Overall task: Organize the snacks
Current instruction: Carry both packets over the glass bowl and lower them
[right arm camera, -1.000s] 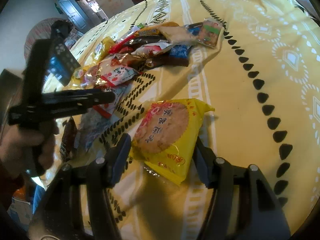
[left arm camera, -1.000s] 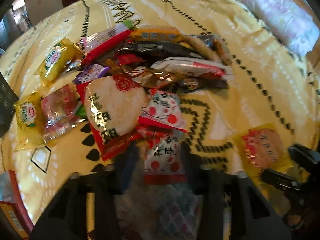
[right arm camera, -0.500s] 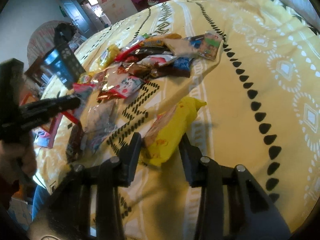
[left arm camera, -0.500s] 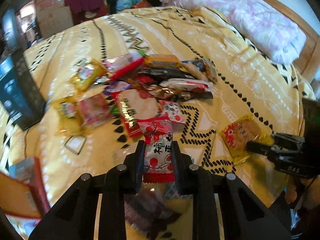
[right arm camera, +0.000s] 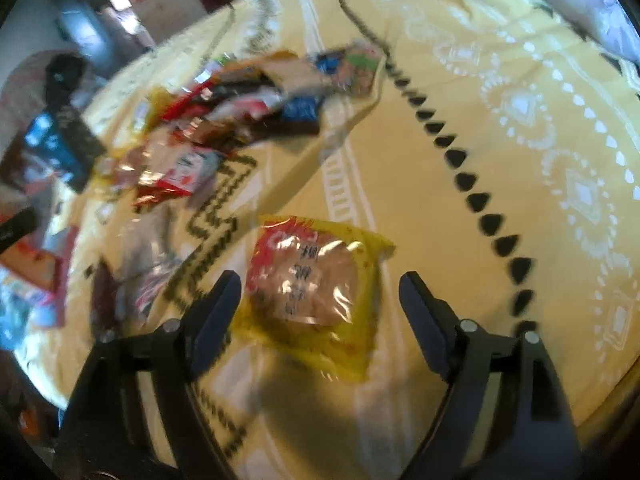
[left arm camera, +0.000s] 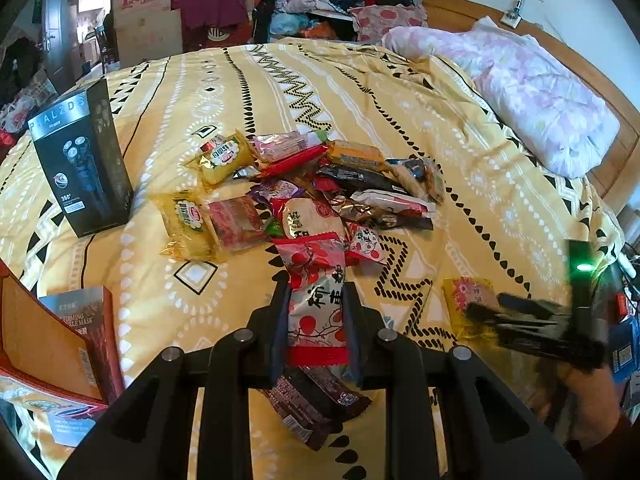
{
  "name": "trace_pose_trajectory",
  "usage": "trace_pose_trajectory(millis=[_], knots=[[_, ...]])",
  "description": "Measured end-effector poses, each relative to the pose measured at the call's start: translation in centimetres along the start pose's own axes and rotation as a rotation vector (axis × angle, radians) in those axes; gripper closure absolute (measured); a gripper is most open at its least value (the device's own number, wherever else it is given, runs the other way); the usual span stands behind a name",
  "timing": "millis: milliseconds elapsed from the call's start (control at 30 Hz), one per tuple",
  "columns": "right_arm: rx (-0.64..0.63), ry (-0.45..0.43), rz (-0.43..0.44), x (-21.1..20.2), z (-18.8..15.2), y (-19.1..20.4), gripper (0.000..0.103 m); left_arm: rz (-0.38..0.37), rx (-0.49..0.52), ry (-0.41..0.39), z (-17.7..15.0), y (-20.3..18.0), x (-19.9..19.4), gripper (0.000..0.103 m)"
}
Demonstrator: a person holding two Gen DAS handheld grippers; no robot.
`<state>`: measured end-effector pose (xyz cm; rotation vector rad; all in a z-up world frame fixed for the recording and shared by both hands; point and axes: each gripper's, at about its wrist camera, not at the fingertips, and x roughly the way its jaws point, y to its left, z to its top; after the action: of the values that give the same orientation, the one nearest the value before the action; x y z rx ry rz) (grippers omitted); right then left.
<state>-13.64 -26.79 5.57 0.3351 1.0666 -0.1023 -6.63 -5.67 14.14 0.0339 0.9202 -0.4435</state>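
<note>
Many loose snacks [left arm camera: 320, 184] crowd the bedspread [left arm camera: 400, 92] beside a black box [left arm camera: 86, 160].

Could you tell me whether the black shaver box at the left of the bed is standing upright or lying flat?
Upright. The black shaver box stands on its short end on the yellow bedspread, tall face toward the camera, apart from the snack pile.

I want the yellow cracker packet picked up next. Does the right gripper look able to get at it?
Probably yes. The right gripper is open with the yellow cracker packet lying flat on the bedspread between its fingers, and nothing covers it.
</note>
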Motion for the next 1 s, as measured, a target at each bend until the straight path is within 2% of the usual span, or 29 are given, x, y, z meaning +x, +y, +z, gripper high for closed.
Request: trace_pose_trajectory(millis=[67,133,167,267,400,533,700,800,1000], knots=[[-0.014,0.023,-0.030,1.6,-0.1,0.7,0.020,0.002,0.000,-0.001,-0.1,-0.1,-0.1,0.078],[-0.018,0.006,-0.049,1.9,-0.3,0.8,0.023,0.001,0.011,-0.007,-0.4,-0.3,-0.4,0.078],[-0.016,-0.011,-0.047,1.9,-0.5,0.7,0.031,0.001,0.015,-0.009,-0.5,-0.3,-0.6,0.078],[-0.031,-0.027,-0.041,1.5,-0.7,0.5,0.033,-0.005,0.014,-0.019,-0.8,0.0,-1.1,0.078],[-0.035,-0.099,-0.001,-1.0,-0.8,0.7,0.033,0.002,0.000,-0.058,-0.9,0.8,-2.8,0.078],[-0.090,-0.195,0.029,-4.7,0.3,3.0,0.033,0.025,-0.017,-0.123,-0.5,2.0,-5.6,0.078],[-0.227,-0.316,0.103,-9.8,2.9,9.1,0.033,0.085,-0.048,-0.238,0.5,4.8,-11.0,0.078],[-0.320,-0.375,0.185,-12.4,4.8,14.4,0.033,0.133,-0.077,-0.307,1.1,7.1,-14.9,0.078],[-0.472,-0.444,0.335,-16.0,6.6,24.4,0.033,0.234,-0.188,-0.453,0.2,14.1,-23.6,0.078]])
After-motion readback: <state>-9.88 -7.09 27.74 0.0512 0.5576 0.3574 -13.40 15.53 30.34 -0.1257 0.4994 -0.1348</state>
